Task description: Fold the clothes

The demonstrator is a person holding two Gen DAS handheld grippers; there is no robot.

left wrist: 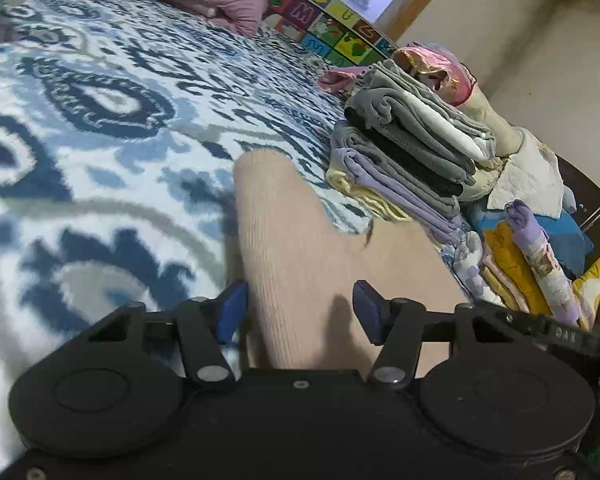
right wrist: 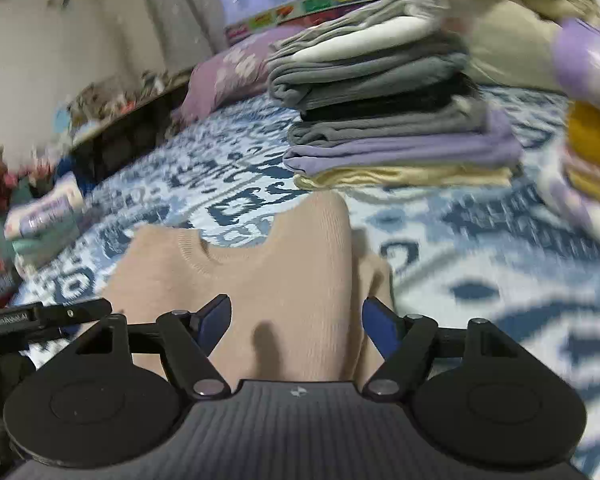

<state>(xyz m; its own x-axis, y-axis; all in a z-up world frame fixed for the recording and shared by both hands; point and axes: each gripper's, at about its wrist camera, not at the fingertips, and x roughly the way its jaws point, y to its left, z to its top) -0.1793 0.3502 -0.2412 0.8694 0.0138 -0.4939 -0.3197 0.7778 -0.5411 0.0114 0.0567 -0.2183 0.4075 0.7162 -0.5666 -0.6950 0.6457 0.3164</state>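
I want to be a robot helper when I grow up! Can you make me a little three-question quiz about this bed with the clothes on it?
1. True or false: the beige sweater lies flat on the blue and white bedspread.
2. Which color is at the bottom of the stack of folded clothes? A) black B) pale yellow C) red
3. Fill in: the left gripper and the right gripper are both ____.

Key: 1 true; 2 B; 3 open
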